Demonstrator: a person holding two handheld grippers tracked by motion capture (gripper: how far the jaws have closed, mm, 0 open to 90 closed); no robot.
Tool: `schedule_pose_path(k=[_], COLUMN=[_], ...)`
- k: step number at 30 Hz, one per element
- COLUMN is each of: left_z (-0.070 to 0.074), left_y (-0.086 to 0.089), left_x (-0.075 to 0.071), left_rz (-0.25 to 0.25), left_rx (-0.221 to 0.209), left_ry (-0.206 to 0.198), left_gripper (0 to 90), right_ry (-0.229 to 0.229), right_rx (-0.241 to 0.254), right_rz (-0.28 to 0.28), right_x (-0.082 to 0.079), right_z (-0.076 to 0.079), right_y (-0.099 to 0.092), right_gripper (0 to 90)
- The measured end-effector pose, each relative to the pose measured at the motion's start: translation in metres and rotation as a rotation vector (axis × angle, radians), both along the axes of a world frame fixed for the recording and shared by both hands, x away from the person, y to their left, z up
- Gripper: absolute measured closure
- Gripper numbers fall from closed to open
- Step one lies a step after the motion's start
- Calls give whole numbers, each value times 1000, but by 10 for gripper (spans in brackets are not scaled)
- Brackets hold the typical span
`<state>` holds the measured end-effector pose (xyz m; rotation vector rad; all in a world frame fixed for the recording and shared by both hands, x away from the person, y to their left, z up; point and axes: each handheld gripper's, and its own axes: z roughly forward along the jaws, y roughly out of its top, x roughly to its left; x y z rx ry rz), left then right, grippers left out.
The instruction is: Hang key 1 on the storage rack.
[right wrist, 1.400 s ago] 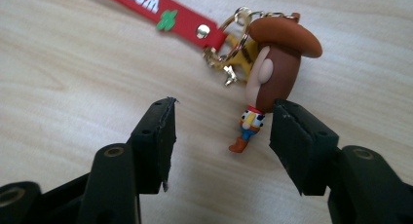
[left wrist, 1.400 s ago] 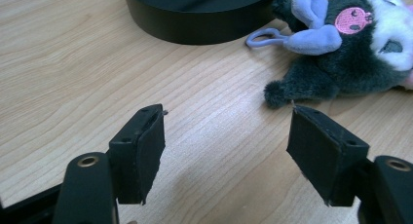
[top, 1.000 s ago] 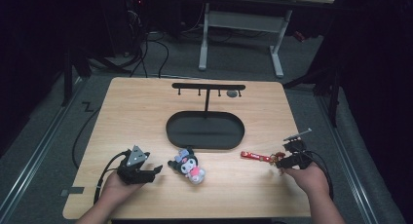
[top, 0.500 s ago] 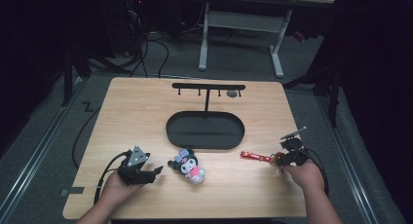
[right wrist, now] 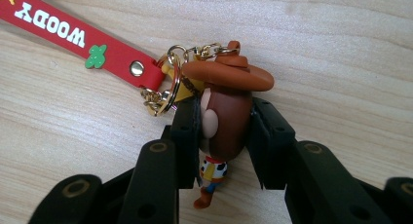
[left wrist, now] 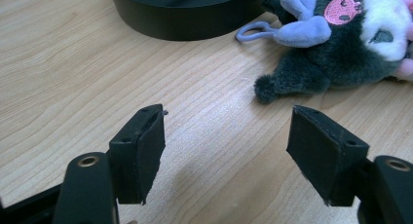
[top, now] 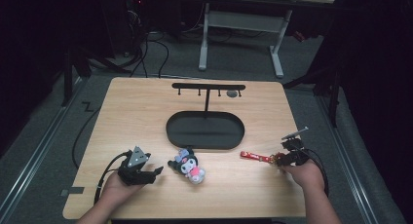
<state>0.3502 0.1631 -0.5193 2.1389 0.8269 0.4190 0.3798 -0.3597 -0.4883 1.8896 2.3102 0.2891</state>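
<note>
Your left gripper (top: 157, 171) sits low by the table with jaws wide apart, nothing between them; your right gripper (right wrist: 225, 136) has just been closing, pads now pinched tight.

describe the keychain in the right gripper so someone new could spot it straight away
Start at the black oval tray in the middle of the wooden table, then look toward its near right. There the right gripper is shut on the cowboy keychain. Unlike the dark plush toy nearby, it is a small brown-hatted figure on a red strap.
</note>
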Motion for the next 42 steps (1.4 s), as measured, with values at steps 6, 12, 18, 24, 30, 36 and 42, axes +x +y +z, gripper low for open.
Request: schedule_pose_path(k=[6,12,18,24,30,36,42], left_z=[-1,0,0,0,-1,-1,-1], left_y=[0,-1,-2,-2,-3,-3,-3], left_x=[0,-1,-1,-1,-1,-1,-2], left_rz=[-4,-10,-13,-14,-17,-19,-22], left_rx=[5,4,-1,0,1,2,1], left_ry=[5,3,4,6,7,8,9], left_gripper=[302,302,303,304,304,303,303], right_ry=[9,-9,-29,-49,-66,-70,-57], right_rx=[-11,3,14,24,26,46,57], right_rz=[15,34,73,113,152,183,212], right_x=[-4,-12,-20,-23,-24,-23,-20], right_z=[10,33,54,80,104,125,140], right_y=[5,9,23,38,53,66,76], right_gripper=[674,675,674,675,675,676,676])
